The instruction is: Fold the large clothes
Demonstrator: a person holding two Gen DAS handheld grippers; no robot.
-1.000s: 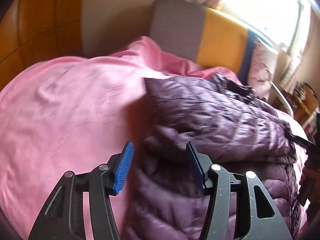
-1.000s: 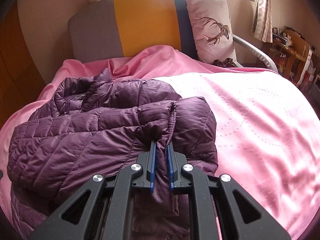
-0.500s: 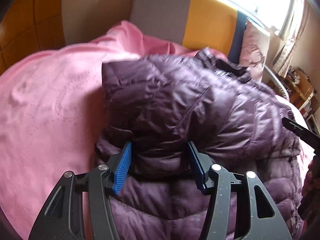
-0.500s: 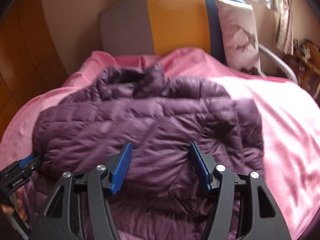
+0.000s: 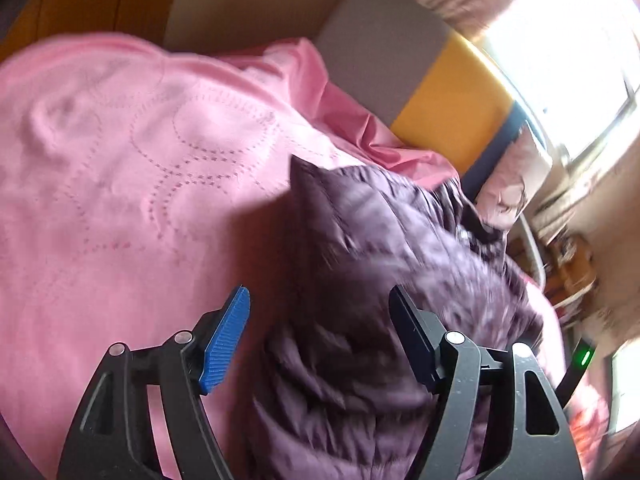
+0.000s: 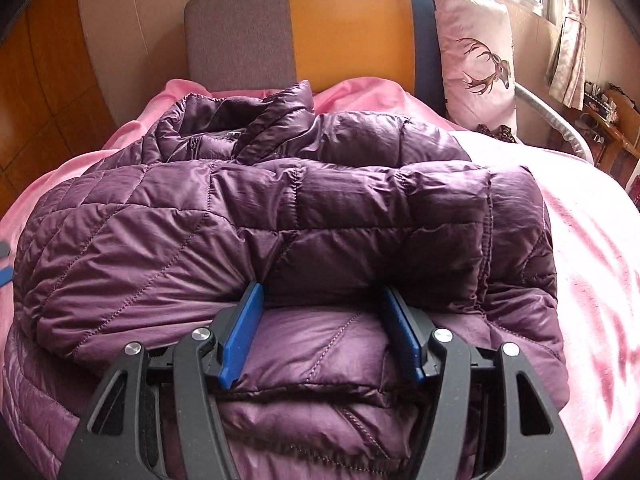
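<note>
- Right wrist view: the purple quilted jacket (image 6: 280, 216) lies on the pink bedspread (image 6: 592, 264) of the bed, folded over itself, its upper layer ending in an edge just ahead of the fingertips.
- Right gripper (image 6: 322, 332) is spread wide and holds nothing; its blue pads (image 6: 242, 336) rest low against the lower layer of the jacket.
- Left wrist view, blurred: the left gripper (image 5: 320, 340) is also released, jaws wide, hanging over the jacket's (image 5: 400, 280) left edge where it meets the bedspread (image 5: 120, 160).
- Step in hand, as I judge it: a fold across the body has just been laid and both grippers are free, so the task looks partly done, with the bundle puffy and uneven.
- Next move likely calls for pressing the air out or taking the near hem for another fold towards the collar; the slippery padded fabric may spring open.
- Collar (image 6: 240, 116) points away, towards the headboard (image 6: 340, 32) and the deer pillow (image 6: 476, 56); the hem is nearest the camera.
- Long axis of the folded bundle now runs left to right across the bed.
</note>
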